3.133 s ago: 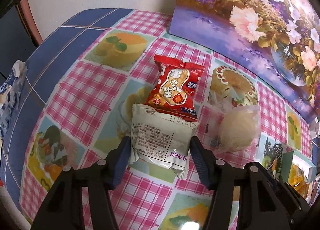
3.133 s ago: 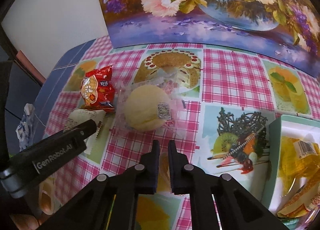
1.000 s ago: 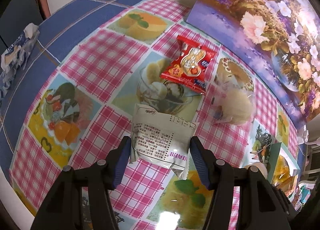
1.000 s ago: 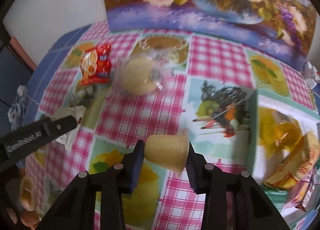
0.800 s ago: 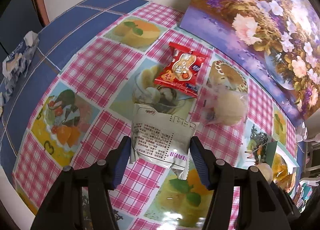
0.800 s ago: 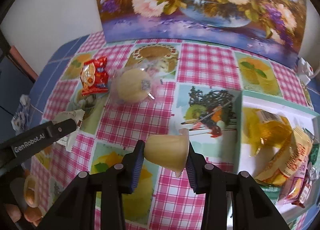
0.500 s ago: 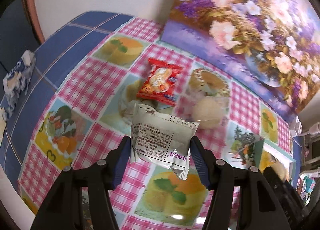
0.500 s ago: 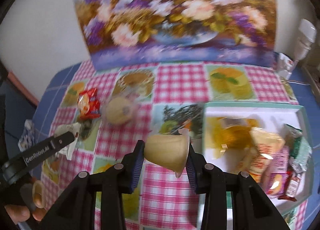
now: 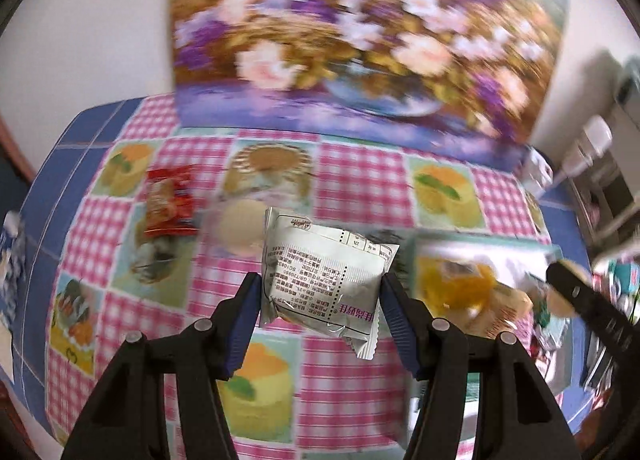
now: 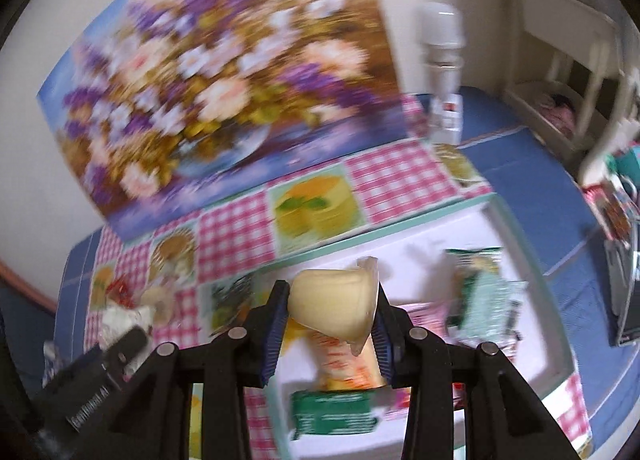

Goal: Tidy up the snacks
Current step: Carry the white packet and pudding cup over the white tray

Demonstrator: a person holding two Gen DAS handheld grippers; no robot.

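My left gripper [image 9: 322, 296] is shut on a silver snack packet [image 9: 324, 276] and holds it above the checked tablecloth. My right gripper [image 10: 330, 314] is shut on a pale yellow jelly cup [image 10: 332, 306] and holds it above the white tray [image 10: 532, 260], which holds several packets. The tray also shows in the left wrist view [image 9: 480, 244] at the right, with the right gripper over it. A red peanut packet [image 9: 170, 201] and a wrapped round bun [image 9: 240, 225] lie on the cloth to the left.
A large flower painting [image 9: 360, 39] leans on the wall behind the table. A white bottle [image 10: 442, 59] stands at the back right. A blue-white wrapper [image 9: 10, 256] lies at the far left edge. Boxes [image 10: 616, 211] sit at the far right.
Both grippers have swung right toward the tray with their loads. The right gripper, which earlier picked up the jelly cup, now hangs over the tray. Both views are motion-blurred.
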